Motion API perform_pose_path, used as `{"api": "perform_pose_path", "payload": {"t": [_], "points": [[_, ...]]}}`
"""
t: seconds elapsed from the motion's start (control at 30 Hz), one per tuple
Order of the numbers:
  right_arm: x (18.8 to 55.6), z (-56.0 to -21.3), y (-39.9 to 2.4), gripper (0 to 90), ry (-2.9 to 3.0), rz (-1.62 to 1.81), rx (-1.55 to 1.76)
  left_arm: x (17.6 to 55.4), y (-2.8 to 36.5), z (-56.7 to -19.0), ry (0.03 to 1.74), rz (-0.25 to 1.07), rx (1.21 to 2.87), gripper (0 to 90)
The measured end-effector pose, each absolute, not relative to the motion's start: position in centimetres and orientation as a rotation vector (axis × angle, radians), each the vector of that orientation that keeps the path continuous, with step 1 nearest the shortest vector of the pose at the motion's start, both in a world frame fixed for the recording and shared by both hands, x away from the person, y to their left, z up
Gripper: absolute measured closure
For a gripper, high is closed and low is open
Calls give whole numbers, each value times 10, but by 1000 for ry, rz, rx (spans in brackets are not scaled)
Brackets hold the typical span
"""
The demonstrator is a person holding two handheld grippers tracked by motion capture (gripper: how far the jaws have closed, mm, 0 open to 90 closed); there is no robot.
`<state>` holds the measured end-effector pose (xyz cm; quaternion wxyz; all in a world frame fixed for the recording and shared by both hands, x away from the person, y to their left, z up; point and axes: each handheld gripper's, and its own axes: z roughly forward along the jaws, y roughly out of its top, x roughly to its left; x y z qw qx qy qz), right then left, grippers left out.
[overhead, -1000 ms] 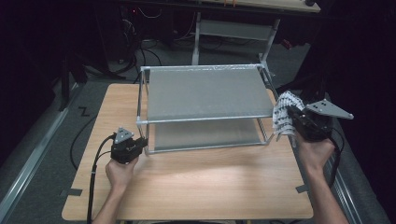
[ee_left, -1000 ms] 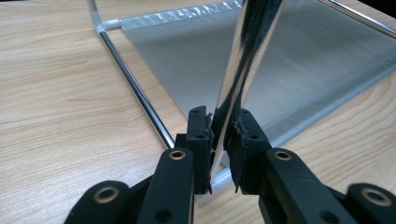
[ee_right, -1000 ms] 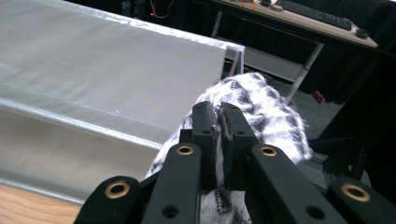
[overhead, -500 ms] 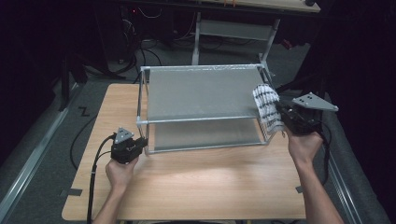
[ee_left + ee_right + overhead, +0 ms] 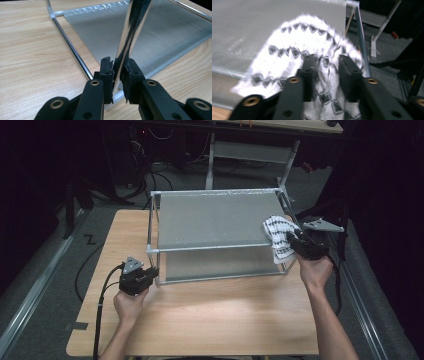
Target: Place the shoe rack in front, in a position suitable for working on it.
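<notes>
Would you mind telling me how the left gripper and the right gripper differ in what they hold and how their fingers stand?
The left gripper is shut on the shiny chrome corner post of the two-tier metal rack; the right gripper has the white cloth with black zigzag pattern between its fingers, which have just been opening. The left sits low at the rack's front corner; the right is raised at the upper shelf's edge. Both are black and hand-held.

We are in a dim lab or workshop: a wooden table (image 5: 200, 320) stands on grey floor, cables (image 5: 145, 180) trail behind it, and a metal-framed bench (image 5: 250, 155) sits against the dark back wall.
</notes>
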<state>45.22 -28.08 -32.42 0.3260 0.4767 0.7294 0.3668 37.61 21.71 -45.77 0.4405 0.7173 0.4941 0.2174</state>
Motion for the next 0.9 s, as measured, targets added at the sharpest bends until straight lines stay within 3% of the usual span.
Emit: {"api": "perform_pose_path", "payload": {"t": [0.2,0.9], "points": [[453,-329,-282,566,1884,963,1249,377,215,-458,1227,538,1776,788],[456,-332,-276,563,1896,1015,1290,384,203,-457,1211,531,1802,791]]}}
